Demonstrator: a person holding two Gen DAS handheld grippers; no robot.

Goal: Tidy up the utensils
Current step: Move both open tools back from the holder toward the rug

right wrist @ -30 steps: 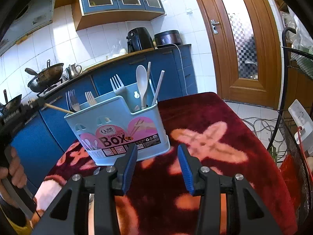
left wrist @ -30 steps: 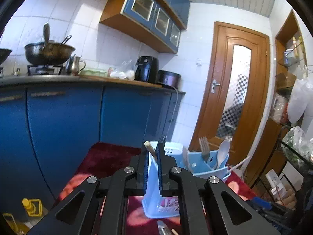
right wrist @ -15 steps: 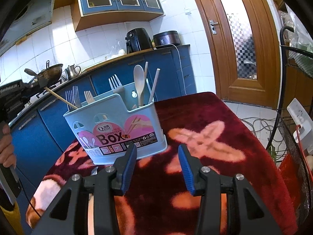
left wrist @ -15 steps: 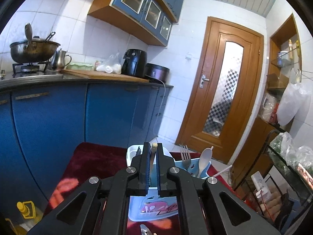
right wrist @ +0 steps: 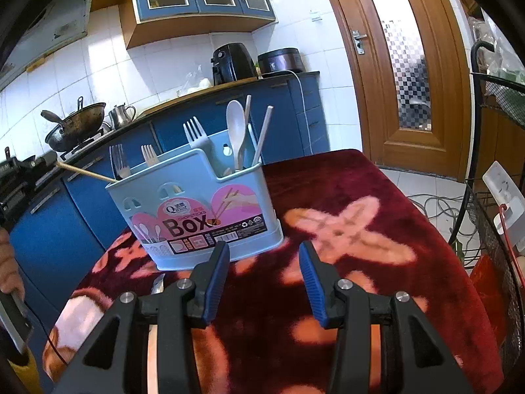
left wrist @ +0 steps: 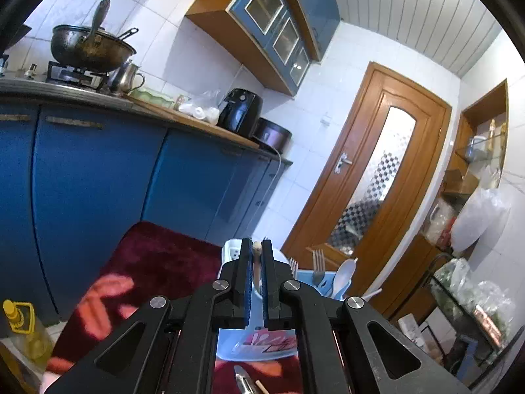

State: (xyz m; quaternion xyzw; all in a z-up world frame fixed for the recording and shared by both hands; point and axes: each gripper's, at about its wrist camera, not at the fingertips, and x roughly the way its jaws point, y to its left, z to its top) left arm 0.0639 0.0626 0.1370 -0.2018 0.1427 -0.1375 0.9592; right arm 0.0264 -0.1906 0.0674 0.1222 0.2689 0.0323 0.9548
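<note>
A person's hand (right wrist: 8, 262) shows at the far left, beside the blue kitchen cabinets (right wrist: 59, 229). The left gripper (left wrist: 257, 256) is clamped tight on a thin wooden chopstick (right wrist: 83, 172), which slants from the closed jaws down into the left compartment of the pale blue plastic utensil box (right wrist: 203, 210). That box stands on the dark red blanket with pink flower shapes (right wrist: 361, 229) covering the table, towards its far left corner. Inside, from left to right, stand a metal fork (right wrist: 117, 161), a cream fork (right wrist: 149, 155), a grey-blue plastic fork (right wrist: 194, 133), a white plastic spoon (right wrist: 236, 128) and 2 white chopsticks (right wrist: 265, 131). A metal utensil (right wrist: 157, 285), only partly visible, lies on the blanket just in front of the box, close to the table's near left edge. The right gripper (right wrist: 261, 277) hovers over the blanket before the box, its blue-padded jaws about halfway apart and holding nothing.
</note>
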